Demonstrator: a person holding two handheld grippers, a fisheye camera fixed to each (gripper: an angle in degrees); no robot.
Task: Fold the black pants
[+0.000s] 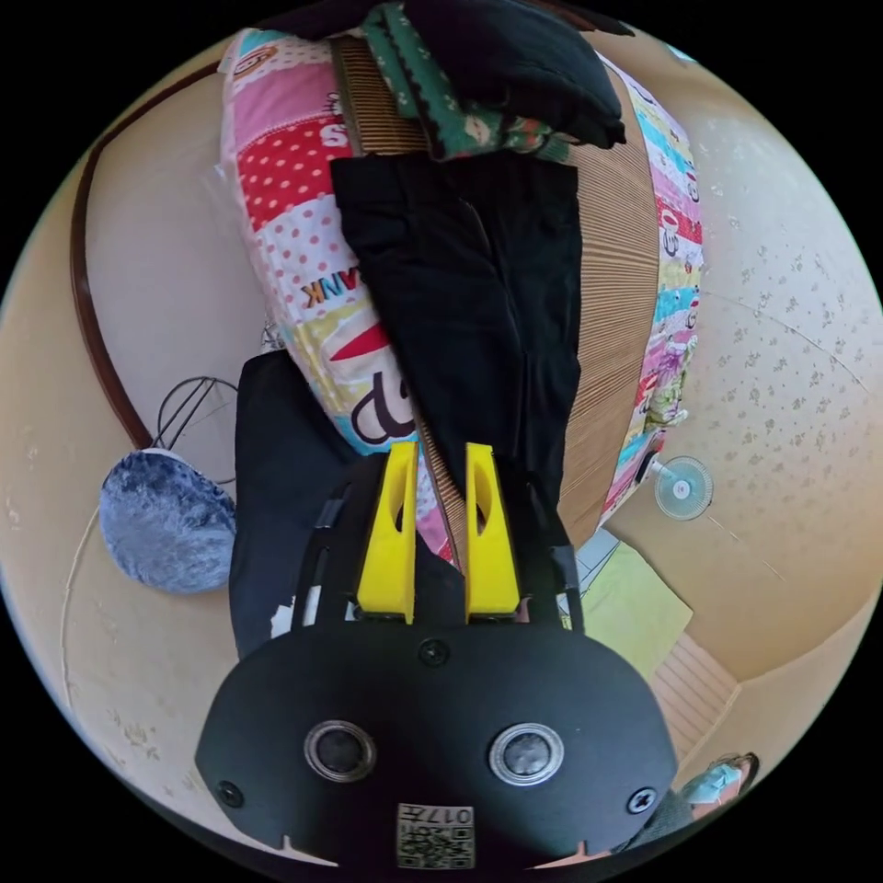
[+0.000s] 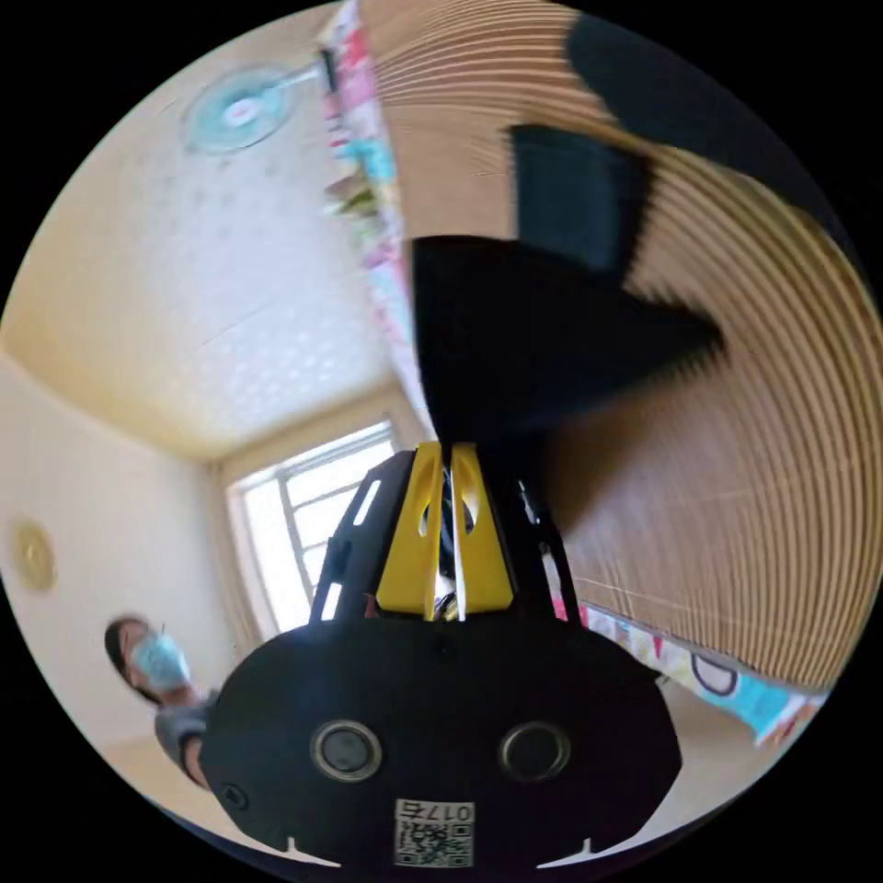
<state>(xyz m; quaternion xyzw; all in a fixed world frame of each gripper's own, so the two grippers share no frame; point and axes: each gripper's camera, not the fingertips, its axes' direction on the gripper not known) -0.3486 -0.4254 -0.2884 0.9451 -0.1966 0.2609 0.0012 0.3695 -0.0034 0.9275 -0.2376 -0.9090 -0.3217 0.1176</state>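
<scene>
The black pants point(image 1: 478, 294) lie lengthwise on a woven mat point(image 1: 616, 276) over a bed. My left gripper point(image 1: 440, 449) hovers at their near end. Its yellow jaws stand a little apart, with only mat and quilt showing between them. In the right gripper view, part of the black pants point(image 2: 533, 349) is bunched and lifted off the mat point(image 2: 754, 478). My right gripper point(image 2: 446, 449) is shut on the edge of that lifted cloth. This view is blurred.
A green patterned garment and another black one are piled point(image 1: 515, 83) at the pants' far end. A patchwork quilt point(image 1: 294, 184) borders the mat. A fan point(image 1: 683, 487), a blue fuzzy cushion point(image 1: 166, 520), a window point(image 2: 303, 515) and a masked person point(image 2: 152, 662) are around.
</scene>
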